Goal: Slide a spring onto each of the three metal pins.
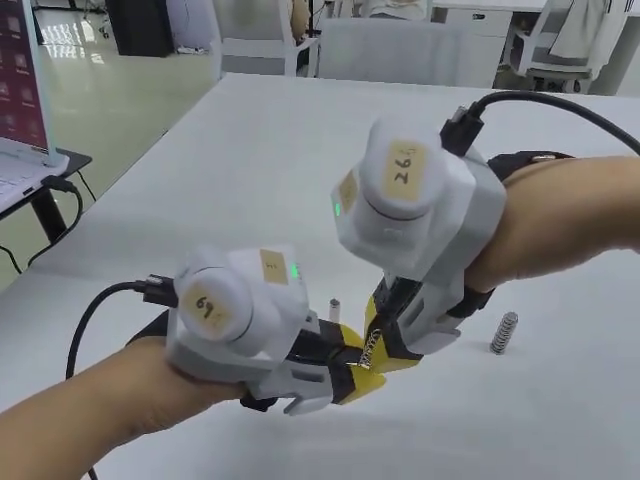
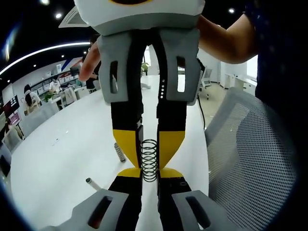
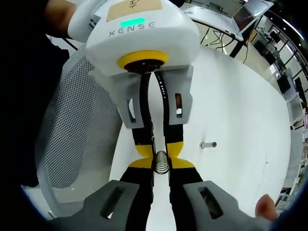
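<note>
Pinching one spring (image 1: pixel 372 347) tip to tip, left hand-held gripper (image 2: pixel 149 177) and right hand-held gripper (image 3: pixel 161 169) both narrow on it, over the bench (image 1: pixel 250 170); I reckon an uneven squeeze could bow it and flick it away; nearest pin (image 1: pixel 335 308) stands bare.

1. A broad white bench (image 1: pixel 250 150) with a smooth matt top runs away towards the far end of the room.
2. An open silver laptop with a screen of red tiles (image 1: pixel 18 90) sits on a small black stand (image 1: pixel 45 195) left of the bench, apart from it.
3. A grey mesh-backed chair (image 2: pixel 250 159) stands just beside the bench edge in the left gripper view.
4. A pale grey chair back (image 1: pixel 400 50) lines the bench's far edge.
5. A swivel chair draped with a light garment (image 1: pixel 575 40) stands at the far right.
6. The glossy pale floor (image 1: pixel 120 80) reflects light.
7. A curved white ceiling strip light (image 2: pixel 43 50) glows above distant desks with blurred seated people (image 2: pixel 43 91).
</note>
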Demonstrator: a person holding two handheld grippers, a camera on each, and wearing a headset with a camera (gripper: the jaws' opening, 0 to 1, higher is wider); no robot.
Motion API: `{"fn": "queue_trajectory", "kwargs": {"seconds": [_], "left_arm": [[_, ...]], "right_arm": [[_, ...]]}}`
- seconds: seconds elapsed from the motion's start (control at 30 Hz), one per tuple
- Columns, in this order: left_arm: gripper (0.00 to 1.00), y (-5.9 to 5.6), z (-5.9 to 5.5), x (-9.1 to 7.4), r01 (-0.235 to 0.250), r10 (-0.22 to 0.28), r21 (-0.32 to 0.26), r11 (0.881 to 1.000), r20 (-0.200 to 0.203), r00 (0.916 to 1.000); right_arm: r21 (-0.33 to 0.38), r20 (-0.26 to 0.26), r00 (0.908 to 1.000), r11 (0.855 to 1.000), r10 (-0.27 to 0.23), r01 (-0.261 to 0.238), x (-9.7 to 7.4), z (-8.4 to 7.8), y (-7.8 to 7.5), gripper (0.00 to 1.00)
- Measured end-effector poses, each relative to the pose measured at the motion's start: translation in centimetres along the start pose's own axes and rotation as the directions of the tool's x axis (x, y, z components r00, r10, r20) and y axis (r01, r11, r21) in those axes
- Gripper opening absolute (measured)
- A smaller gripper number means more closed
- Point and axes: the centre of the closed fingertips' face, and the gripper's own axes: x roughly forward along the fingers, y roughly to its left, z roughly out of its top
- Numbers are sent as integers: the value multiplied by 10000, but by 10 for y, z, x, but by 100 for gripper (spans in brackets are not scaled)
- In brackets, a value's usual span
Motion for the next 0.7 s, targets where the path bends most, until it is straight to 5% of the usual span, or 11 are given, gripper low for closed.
{"fn": "queue_trajectory", "kwargs": {"seconds": [0.7], "left_arm": [[21, 12, -6, -19, -364, 362, -671, 9971, -45, 9993]], "right_arm": [[183, -11, 9996, 9995, -276, 276, -2, -5, -11, 9]]}}
